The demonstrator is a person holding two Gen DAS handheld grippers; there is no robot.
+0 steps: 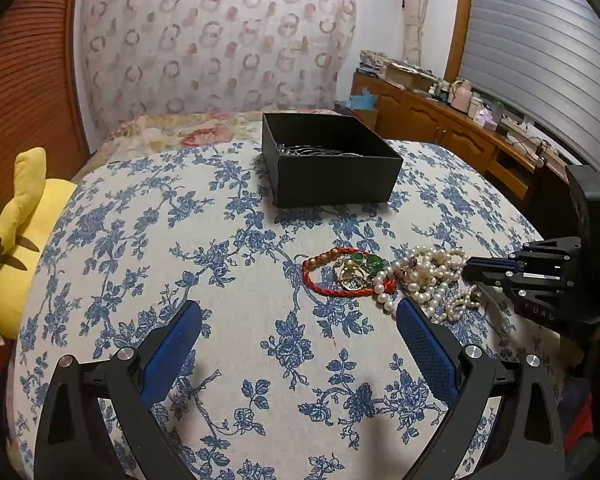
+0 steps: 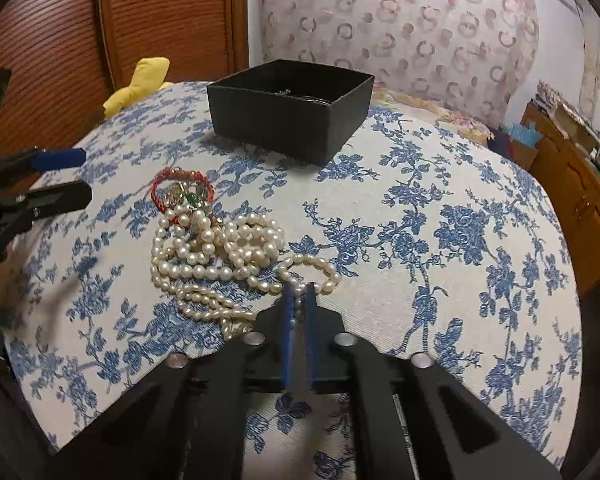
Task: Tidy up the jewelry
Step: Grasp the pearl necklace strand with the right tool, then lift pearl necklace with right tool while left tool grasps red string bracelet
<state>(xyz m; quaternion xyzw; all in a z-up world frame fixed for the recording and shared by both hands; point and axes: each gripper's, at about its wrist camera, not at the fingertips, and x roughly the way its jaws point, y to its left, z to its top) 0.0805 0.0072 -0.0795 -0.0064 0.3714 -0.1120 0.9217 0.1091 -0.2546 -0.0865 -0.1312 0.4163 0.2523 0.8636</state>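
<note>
Looking along the left gripper, its blue-padded fingers stand wide apart with nothing between them, hovering over the blue-flowered white bedspread. Just beyond its right finger lies the heap of white pearl strands, touching a red cord bracelet with green stones on its left. The open black cardboard box sits farther off, straight ahead.

From the right gripper, the jaws are pressed together on a small loop of white pearls at the heap's near right edge. The box lies far and dead ahead, so I judge the carry runs forward over the pearls; this hand is the one engaged.
</note>
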